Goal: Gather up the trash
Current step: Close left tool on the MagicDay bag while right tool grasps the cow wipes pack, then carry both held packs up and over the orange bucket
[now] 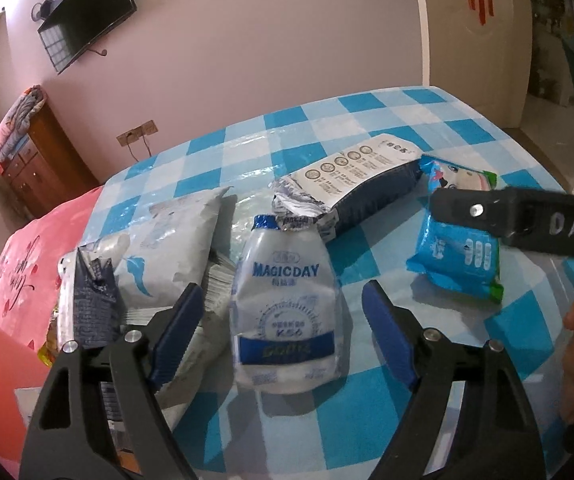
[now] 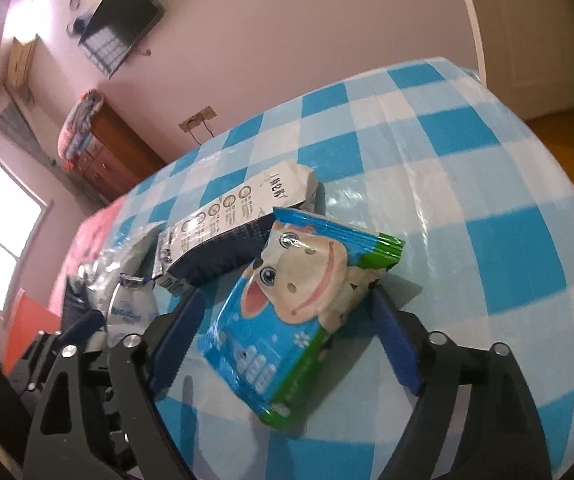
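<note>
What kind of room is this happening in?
Probably a home bedroom: a wall-mounted television, a wooden dresser with folded bedding on top, and what looks like a pink bedspread beside the checked table.

Blue-checked table (image 1: pixel 387 120) bearing wrappers: MAGICDAY pouch (image 1: pixel 287 312) centrally; grey bag (image 1: pixel 175 248) left of it, dark carton (image 1: pixel 359 188) behind, cow packet (image 2: pixel 299 304) right.

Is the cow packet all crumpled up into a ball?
No, the cow packet lies flat on the checked tablecloth, between the right gripper's open fingers.
</note>
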`<state>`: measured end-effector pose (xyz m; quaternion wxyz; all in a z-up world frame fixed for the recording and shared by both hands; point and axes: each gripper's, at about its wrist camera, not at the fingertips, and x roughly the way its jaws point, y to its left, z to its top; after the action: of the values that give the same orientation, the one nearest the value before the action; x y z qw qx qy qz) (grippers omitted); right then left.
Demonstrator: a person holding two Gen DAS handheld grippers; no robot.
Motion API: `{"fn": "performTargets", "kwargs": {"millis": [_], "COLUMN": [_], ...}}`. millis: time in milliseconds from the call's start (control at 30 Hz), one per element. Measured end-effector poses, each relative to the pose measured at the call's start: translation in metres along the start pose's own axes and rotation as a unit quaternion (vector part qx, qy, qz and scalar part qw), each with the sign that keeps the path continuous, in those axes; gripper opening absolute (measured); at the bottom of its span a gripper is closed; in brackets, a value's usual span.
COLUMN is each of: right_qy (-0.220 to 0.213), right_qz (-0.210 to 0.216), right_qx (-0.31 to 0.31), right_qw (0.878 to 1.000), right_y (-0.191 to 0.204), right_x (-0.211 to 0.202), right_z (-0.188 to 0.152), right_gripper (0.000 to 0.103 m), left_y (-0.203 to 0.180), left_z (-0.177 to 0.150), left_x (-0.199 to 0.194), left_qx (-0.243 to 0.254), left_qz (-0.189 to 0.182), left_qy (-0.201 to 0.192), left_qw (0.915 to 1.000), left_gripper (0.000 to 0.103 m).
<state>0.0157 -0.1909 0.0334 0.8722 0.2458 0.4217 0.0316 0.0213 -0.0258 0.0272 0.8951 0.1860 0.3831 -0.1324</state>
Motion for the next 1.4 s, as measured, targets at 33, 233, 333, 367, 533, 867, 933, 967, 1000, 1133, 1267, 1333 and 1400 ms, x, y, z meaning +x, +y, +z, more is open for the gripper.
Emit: {"fn": "performTargets", "kwargs": {"millis": [33,233,333,367,533,867,933,967,1000,1133,1267,1333,1400], "right_qy": [0.0,-0.008,-0.01,-0.011,-0.01,-0.009,-0.01,-0.011,-0.012,-0.013,-0.013,-0.01,-0.01], "right_qz": [-0.011,-0.078,-0.096,-0.097,-0.081,-0.034,-0.014,-0.012,-0.014,-0.014,0.001,0.013,0.025], "right_qx": [-0.014,-0.09,-0.108,-0.108,-0.1,-0.08,-0.074,-0.075,-0.078,-0.085,-0.092,-0.095,-0.102], "right_qw": [1.0,0.993,0.989,0.989,0.992,0.996,0.997,0.997,0.997,0.996,0.996,0.995,0.994], "right_y": [0.004,0.022,0.023,0.022,0.015,0.011,0.01,0.012,0.014,0.024,0.041,0.052,0.065], "right_x": [0.002,0.011,0.011,0.01,0.002,-0.017,-0.023,-0.025,-0.028,-0.04,-0.054,-0.059,-0.063], "right_z": [0.0,-0.007,-0.011,-0.011,-0.013,-0.028,-0.032,-0.034,-0.036,-0.044,-0.049,-0.048,-0.047], "right_gripper": [0.087,0.081,0.074,0.068,0.055,0.051,0.05,0.05,0.05,0.05,0.05,0.05,0.05], "left_y": [-0.002,-0.01,-0.008,-0.007,0.002,0.02,0.022,0.023,0.025,0.034,0.046,0.054,0.066], "left_z": [0.0,-0.004,-0.007,-0.008,-0.013,-0.026,-0.03,-0.031,-0.033,-0.035,-0.035,-0.035,-0.035], "left_x": [0.002,0.01,0.013,0.013,0.008,-0.026,-0.036,-0.04,-0.045,-0.061,-0.081,-0.091,-0.103], "left_qx": [0.0,-0.007,-0.029,-0.034,-0.065,-0.096,-0.096,-0.096,-0.097,-0.105,-0.115,-0.121,-0.129], "left_qz": [0.001,-0.014,-0.025,-0.028,-0.055,-0.085,-0.088,-0.091,-0.094,-0.099,-0.102,-0.099,-0.095], "left_qy": [0.001,0.01,0.012,0.012,0.016,0.0,-0.007,-0.009,-0.012,-0.026,-0.047,-0.057,-0.07], "left_qw": [1.0,0.9998,0.9992,0.9989,0.9962,0.9918,0.9914,0.9911,0.9907,0.9892,0.987,0.9861,0.9846], "left_gripper": [0.081,0.059,0.059,0.059,0.059,0.059,0.059,0.059,0.059,0.059,0.059,0.059,0.059]}}
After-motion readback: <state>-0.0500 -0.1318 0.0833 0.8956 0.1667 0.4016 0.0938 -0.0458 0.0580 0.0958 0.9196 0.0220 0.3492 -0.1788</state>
